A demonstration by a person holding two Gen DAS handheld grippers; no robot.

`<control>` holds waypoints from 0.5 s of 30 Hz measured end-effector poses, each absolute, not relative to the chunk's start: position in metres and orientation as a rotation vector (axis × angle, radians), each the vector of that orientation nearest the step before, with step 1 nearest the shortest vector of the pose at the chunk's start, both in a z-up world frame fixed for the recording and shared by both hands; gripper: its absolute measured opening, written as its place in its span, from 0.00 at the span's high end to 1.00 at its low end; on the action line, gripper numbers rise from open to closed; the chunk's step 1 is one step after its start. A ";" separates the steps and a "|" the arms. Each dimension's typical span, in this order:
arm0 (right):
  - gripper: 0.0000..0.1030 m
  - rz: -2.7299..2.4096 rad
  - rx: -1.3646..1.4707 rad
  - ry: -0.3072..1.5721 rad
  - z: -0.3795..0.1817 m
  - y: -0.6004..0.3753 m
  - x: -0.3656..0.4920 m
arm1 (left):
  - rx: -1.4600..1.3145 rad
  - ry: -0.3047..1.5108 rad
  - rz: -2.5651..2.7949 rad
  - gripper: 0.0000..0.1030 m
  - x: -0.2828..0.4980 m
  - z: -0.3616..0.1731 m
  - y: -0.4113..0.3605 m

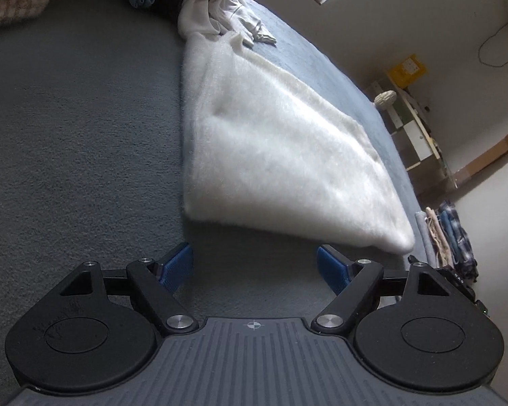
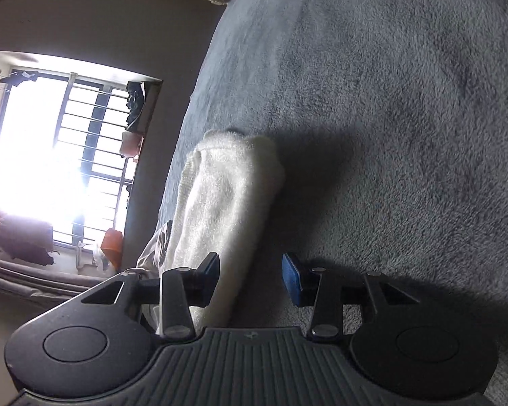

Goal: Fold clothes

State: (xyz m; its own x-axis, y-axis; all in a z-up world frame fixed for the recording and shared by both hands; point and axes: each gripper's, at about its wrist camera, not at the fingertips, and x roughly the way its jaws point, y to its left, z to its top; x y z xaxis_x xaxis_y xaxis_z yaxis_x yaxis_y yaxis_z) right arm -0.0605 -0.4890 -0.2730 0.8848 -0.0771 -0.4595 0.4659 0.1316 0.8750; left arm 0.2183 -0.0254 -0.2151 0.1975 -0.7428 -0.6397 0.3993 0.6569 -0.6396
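A white fluffy garment (image 1: 274, 155) lies folded flat on the grey-blue bed cover (image 1: 78, 128). My left gripper (image 1: 254, 267) is open and empty, just short of the garment's near edge. In the right wrist view the same white garment (image 2: 223, 209) shows as a long folded strip. My right gripper (image 2: 250, 277) is open and empty, with its left finger (image 2: 210, 270) over the strip's near end and its right finger (image 2: 293, 279) over the bed cover (image 2: 389, 118).
A heap of unfolded clothes (image 1: 216, 3) lies at the far end of the bed. A stack of folded clothes (image 1: 447, 237) sits at the right bed edge. A shelf (image 1: 413, 125) stands by the wall. A bright barred window (image 2: 61, 155) is to the left.
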 end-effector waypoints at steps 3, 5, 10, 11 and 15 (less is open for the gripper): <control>0.58 -0.409 1.411 0.345 -0.282 -0.489 -0.055 | -0.365 1.118 -0.825 0.21 0.221 -0.219 -0.032; 0.58 -0.410 1.408 0.341 -0.282 -0.489 -0.054 | -0.367 1.124 -0.825 0.21 0.223 -0.222 -0.033; 0.58 -0.413 1.417 0.336 -0.284 -0.490 -0.055 | -0.391 1.134 -0.828 0.21 0.225 -0.229 -0.028; 0.58 -0.415 1.420 0.333 -0.285 -0.490 -0.056 | -0.393 1.134 -0.828 0.21 0.225 -0.229 -0.027; 0.58 -0.417 1.422 0.328 -0.288 -0.488 -0.058 | -0.380 1.128 -0.827 0.21 0.222 -0.229 -0.027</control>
